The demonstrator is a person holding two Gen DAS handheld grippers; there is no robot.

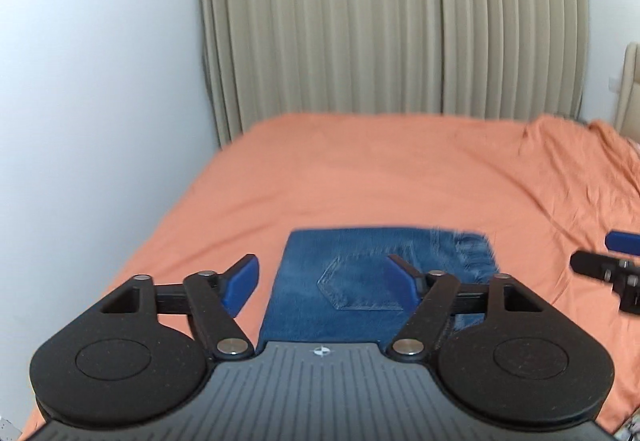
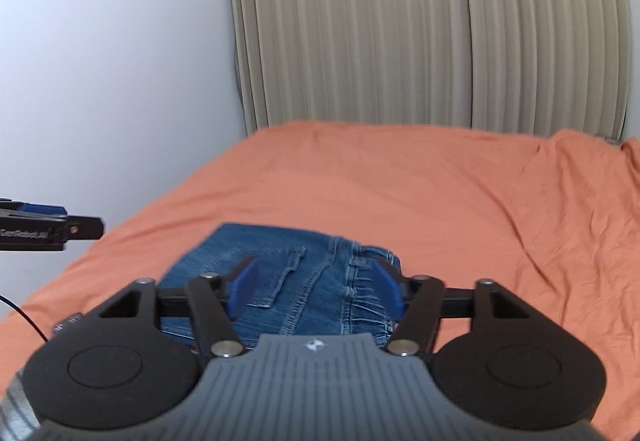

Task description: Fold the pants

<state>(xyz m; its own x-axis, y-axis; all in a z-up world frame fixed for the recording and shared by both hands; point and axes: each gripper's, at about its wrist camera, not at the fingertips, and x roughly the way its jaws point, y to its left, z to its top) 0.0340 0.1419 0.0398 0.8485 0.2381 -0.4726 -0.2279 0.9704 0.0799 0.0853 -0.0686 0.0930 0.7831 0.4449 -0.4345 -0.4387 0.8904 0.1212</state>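
One pair of blue denim pants (image 1: 360, 281), already a compact rectangle with back pocket and waistband up, lies at the near edge of one orange-sheeted bed (image 1: 400, 177); two black hand-held grippers with blue pads, left gripper (image 1: 322, 277) and right gripper (image 2: 316, 283), hover above it, each with jaws spread apart and holding nothing. Likely risks: a spread finger dipping low could snag the belt-looped waistband layers and spring the stack open, or a nudge could slide it off the near edge. Behind: one beige pleated curtain (image 2: 420, 25), one white wall (image 1: 96, 81).
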